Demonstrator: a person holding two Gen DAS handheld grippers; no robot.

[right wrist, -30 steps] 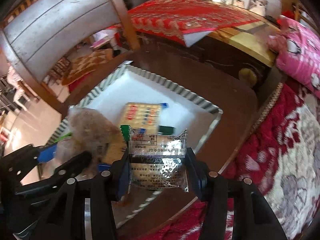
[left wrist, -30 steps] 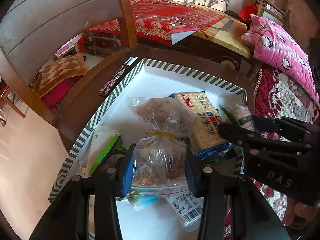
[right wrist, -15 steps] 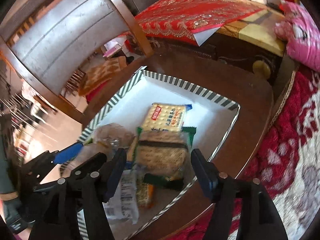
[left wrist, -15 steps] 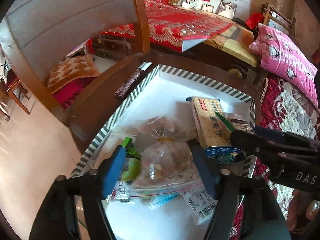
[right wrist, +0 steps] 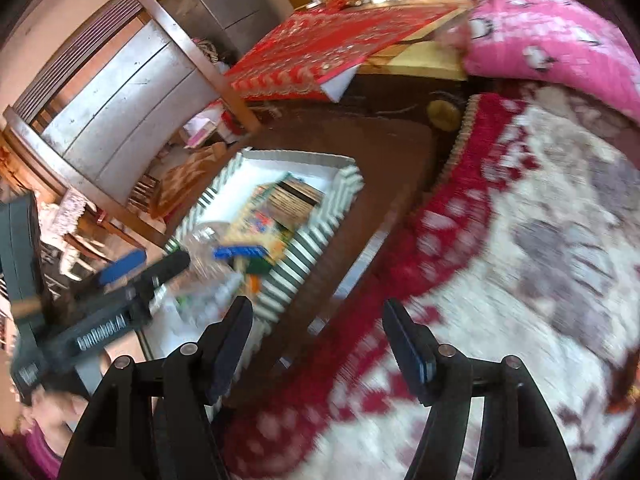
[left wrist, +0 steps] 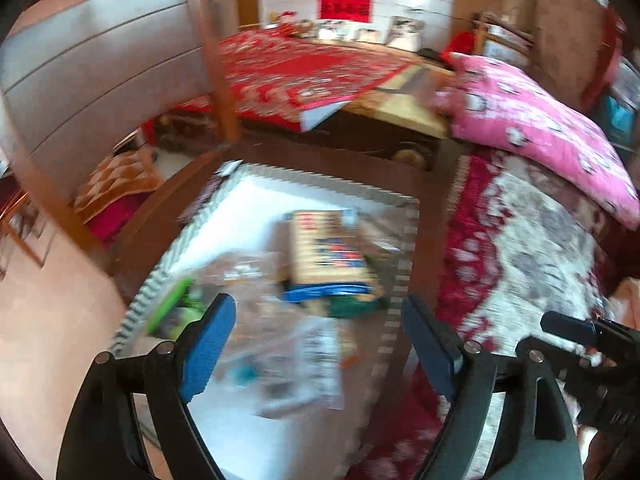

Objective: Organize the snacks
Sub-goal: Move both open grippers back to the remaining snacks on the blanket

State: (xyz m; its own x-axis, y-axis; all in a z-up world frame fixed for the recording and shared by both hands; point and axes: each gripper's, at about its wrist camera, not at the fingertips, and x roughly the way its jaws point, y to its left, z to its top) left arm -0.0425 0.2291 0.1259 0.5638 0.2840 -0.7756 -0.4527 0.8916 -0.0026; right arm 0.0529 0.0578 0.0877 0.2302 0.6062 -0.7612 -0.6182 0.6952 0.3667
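Observation:
A white box with a green-striped rim (left wrist: 332, 182) sits on a brown stool and holds several snacks: a cracker pack (left wrist: 328, 256), a clear bag of nuts (left wrist: 248, 268) and a green packet (left wrist: 172, 304). My left gripper (left wrist: 320, 344) is open and empty above the box's near end. My right gripper (right wrist: 318, 344) is open and empty, off to the right of the box (right wrist: 320, 240) over the red and white blanket. The left gripper also shows in the right wrist view (right wrist: 148, 266). Both views are blurred.
A wooden chair back (left wrist: 100, 72) stands at the left. A red and white blanket (right wrist: 520, 240) covers the right side, with a pink pillow (left wrist: 540, 128) behind it. A table with a red cloth (left wrist: 304, 68) stands beyond the stool (right wrist: 380, 152).
Both grippers have let go of their snack bags, which now lie in the box. Both have opened and pulled back; the right one has swung right, over the blanket.

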